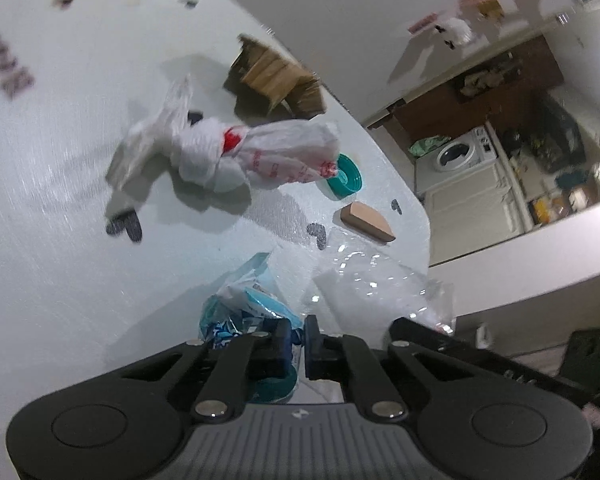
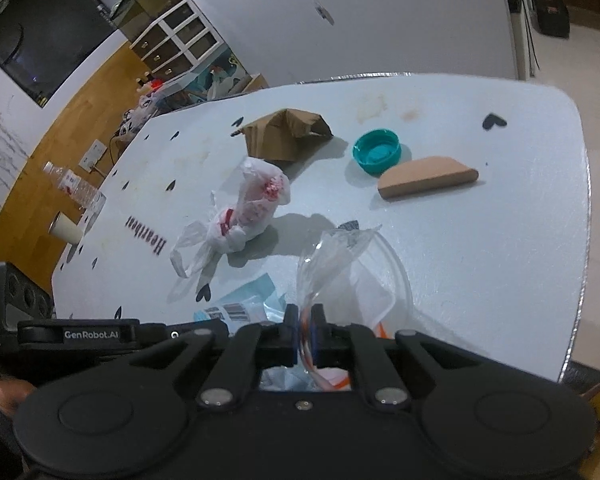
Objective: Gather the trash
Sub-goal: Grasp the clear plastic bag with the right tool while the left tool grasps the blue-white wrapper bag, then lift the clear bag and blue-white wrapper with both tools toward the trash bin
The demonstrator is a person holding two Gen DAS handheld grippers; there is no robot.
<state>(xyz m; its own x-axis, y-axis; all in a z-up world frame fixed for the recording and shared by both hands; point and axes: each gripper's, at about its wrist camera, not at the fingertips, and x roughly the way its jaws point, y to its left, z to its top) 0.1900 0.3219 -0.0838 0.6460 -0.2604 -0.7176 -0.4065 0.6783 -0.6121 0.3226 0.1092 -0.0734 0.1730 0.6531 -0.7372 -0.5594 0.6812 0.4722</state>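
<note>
On the white table (image 1: 52, 280) lie a knotted white plastic bag with red print (image 1: 228, 152) (image 2: 252, 208), a crumpled brown paper bag (image 1: 276, 76) (image 2: 288, 132), a teal lid (image 1: 346, 178) (image 2: 377, 150) and a tan half-round block (image 1: 368, 222) (image 2: 428, 178). My left gripper (image 1: 298, 340) is shut on the edge of a blue and white wrapper (image 1: 236, 312) (image 2: 240, 304) at the near edge. My right gripper (image 2: 305, 332) is shut on the rim of a clear plastic bag (image 2: 352, 264) (image 1: 380, 292), which gapes open just right of the wrapper.
The table (image 2: 500, 240) ends at a rounded edge on the right. On the wooden floor to the left lie a plastic bottle (image 2: 76, 188) and a paper cup (image 2: 66, 230). The left gripper's body (image 2: 92, 335) sits close beside my right one, with a hand (image 2: 4, 396) behind it.
</note>
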